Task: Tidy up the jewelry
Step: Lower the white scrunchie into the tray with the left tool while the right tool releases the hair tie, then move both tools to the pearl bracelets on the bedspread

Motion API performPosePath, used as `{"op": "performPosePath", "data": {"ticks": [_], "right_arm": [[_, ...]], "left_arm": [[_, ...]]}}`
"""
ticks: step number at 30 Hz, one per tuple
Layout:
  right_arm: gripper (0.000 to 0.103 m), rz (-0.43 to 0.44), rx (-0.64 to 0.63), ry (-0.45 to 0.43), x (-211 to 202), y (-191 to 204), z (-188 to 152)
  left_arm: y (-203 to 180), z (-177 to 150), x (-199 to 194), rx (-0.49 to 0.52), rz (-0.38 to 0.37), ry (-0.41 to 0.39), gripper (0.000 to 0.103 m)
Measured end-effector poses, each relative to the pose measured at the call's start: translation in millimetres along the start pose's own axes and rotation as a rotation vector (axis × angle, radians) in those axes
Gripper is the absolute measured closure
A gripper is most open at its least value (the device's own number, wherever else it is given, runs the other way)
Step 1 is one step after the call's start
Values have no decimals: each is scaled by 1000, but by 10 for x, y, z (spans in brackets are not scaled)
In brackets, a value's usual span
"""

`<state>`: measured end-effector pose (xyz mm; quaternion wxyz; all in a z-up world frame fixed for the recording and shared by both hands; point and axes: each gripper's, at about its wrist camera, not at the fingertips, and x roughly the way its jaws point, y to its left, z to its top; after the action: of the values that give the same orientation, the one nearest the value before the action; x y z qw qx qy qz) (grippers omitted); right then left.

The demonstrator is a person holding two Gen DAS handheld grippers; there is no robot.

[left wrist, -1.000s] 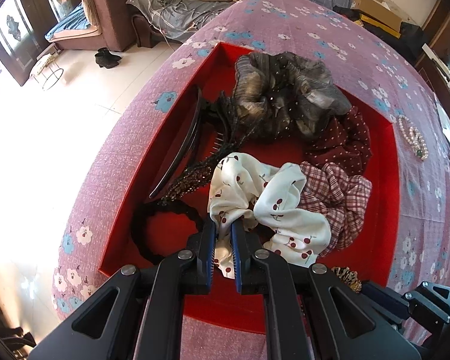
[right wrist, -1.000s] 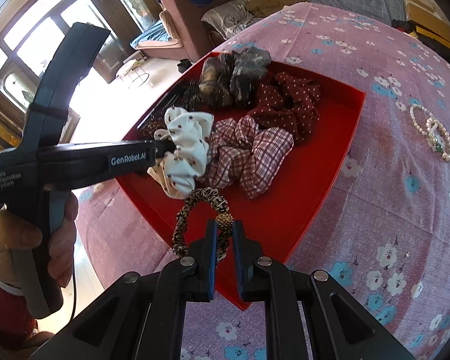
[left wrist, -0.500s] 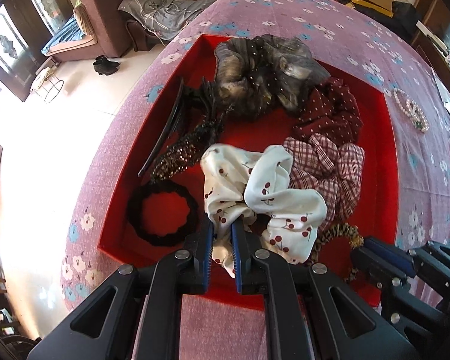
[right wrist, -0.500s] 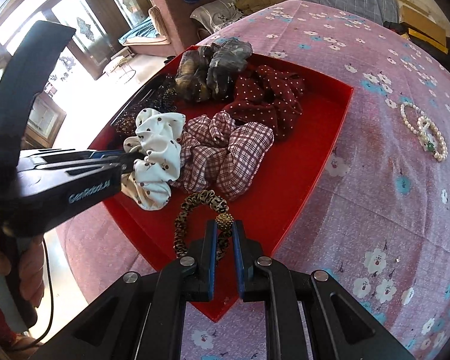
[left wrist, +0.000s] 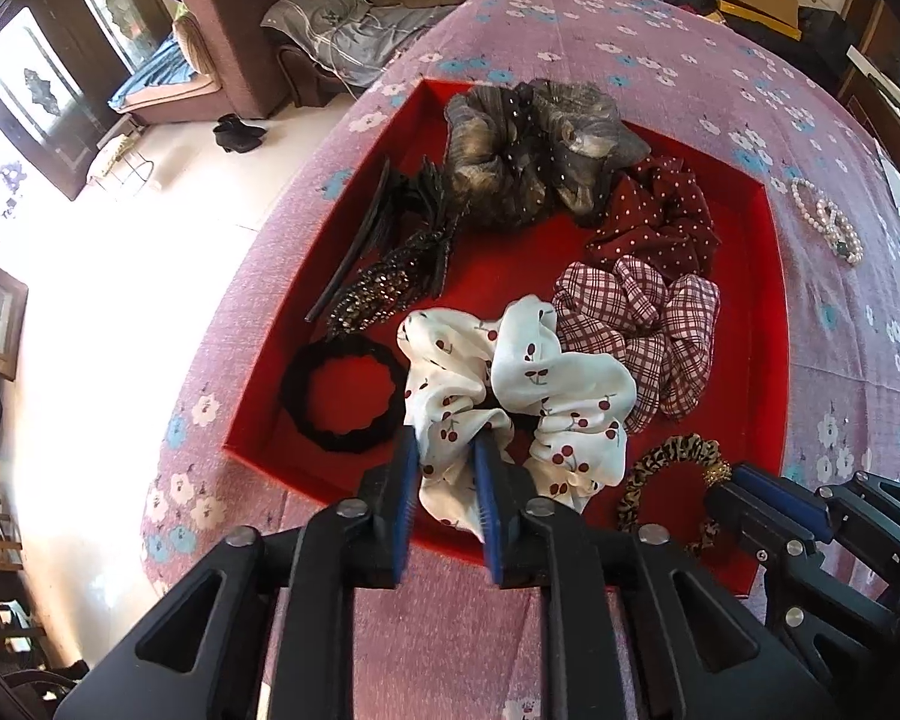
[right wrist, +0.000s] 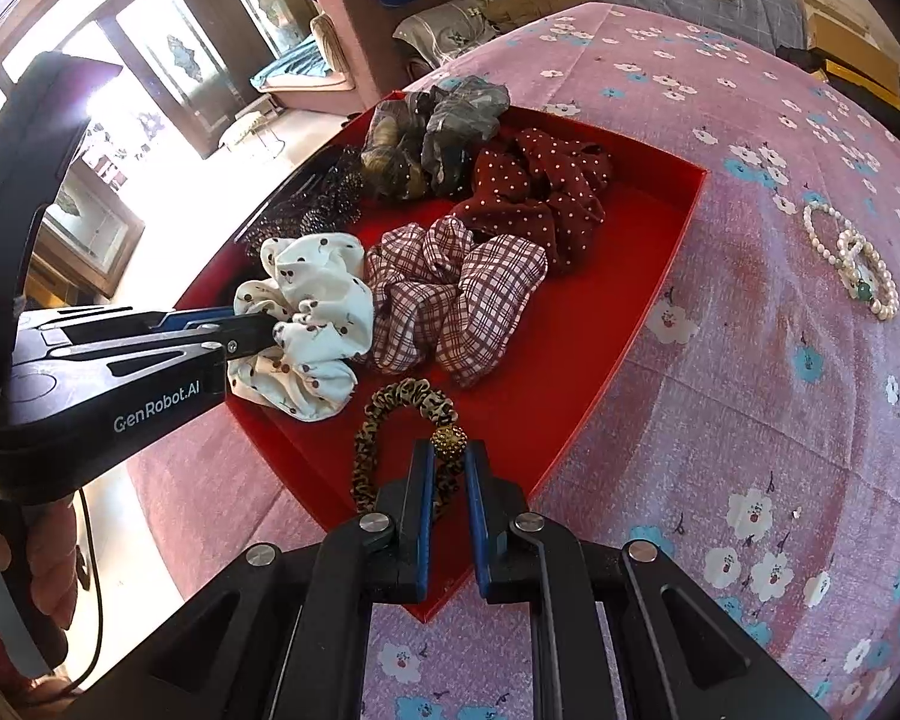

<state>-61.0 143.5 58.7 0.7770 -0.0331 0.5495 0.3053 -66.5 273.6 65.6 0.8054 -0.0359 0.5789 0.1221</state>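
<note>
A red tray [left wrist: 771, 312] [right wrist: 648, 306] on the flowered pink cloth holds several hair accessories. My left gripper [left wrist: 444, 456] [right wrist: 258, 330] is shut on a white cherry-print scrunchie [left wrist: 546, 384] [right wrist: 312, 324] that rests in the tray's near part. My right gripper [right wrist: 449, 462] [left wrist: 744, 480] is shut on a leopard-print hair tie [right wrist: 408, 399] [left wrist: 672, 462] with a gold bead, low over the tray's near corner. A plaid scrunchie [left wrist: 642, 324], a dark red dotted scrunchie [left wrist: 660, 222], a grey scrunchie [left wrist: 528, 150], a black hair tie [left wrist: 342, 390] and black clips [left wrist: 384, 252] lie in the tray.
Pearl bracelets [left wrist: 825, 219] [right wrist: 852, 264] lie on the cloth to the right of the tray. The table edge drops to the floor on the left, with a sofa [left wrist: 228, 48] beyond.
Both grippers have come down toward the tray. The white scrunchie now rests in the tray beside the plaid one, and the leopard tie has moved over the tray's near corner.
</note>
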Motion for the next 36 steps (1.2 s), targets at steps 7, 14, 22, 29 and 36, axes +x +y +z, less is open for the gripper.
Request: {"op": "performPosePath", "data": {"ticks": [7,14,22,29,36], "right_arm": [[67,43,-2,-52,-149,-14,-10],[65,68,32,-114,-372,-166,-20],[65,27,160,-168,-672,-741,-158],[65,-107,318,-161,-873,-1435,-329],[66,-270,395,-152,-1064,-1866,-452]], "left_arm": [[6,14,-166,-23,55,-35,67],[-49,89,-336,-37,102,-72,64],[-337,408,-623,-26,68,-167,60],[-914,585,-724,59,3,-215,60],[-1388,578,-670,139,-15,-199,60]]}}
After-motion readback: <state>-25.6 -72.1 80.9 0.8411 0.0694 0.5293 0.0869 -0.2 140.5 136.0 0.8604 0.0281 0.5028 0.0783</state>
